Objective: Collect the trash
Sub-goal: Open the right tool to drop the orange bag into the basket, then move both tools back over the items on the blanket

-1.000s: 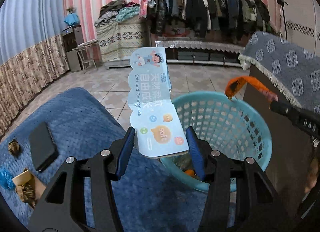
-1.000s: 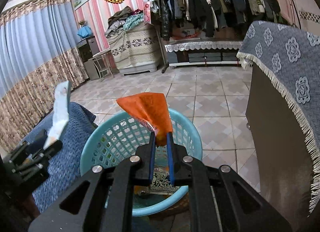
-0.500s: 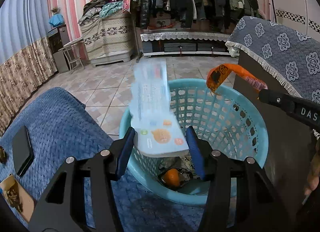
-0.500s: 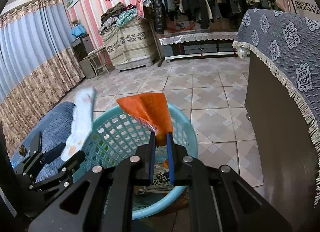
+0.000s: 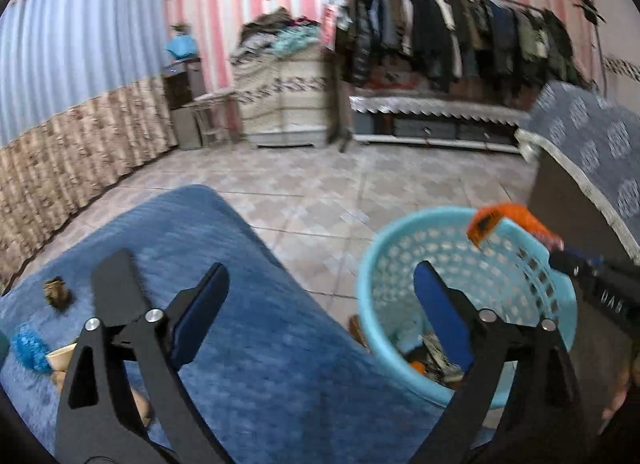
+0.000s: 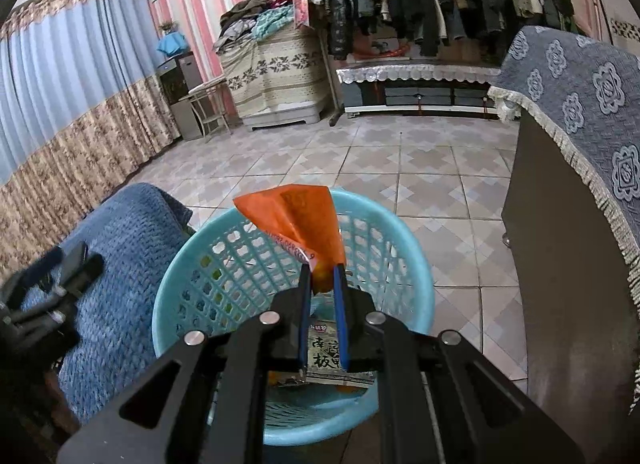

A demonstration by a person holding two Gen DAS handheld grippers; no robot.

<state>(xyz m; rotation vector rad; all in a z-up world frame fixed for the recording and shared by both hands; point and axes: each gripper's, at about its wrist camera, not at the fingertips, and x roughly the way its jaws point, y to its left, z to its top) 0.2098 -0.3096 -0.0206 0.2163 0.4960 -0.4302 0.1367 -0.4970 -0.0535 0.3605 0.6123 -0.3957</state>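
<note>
Pinching a thin orange wrapper (image 6: pixel 298 219) by its lower corner over the basket (image 6: pixel 416 272), the right claw (image 6: pixel 322 270) holds something light, limp and crinkly, while the left claw (image 5: pixel 320 292), just opened, hangs spread and empty.

Basket (image 6: pixel 404 264) on floor, right of couch (image 6: pixel 120 264); wrapper (image 6: pixel 298 219) prob. above it.

A blue knitted blanket (image 5: pixel 256 328) covered the bed at lower left, with small scraps (image 5: pixel 58 294) on it; the turquoise basket (image 6: pixel 416 284) stood on the tiled floor (image 6: pixel 420 167) beside it.
</note>
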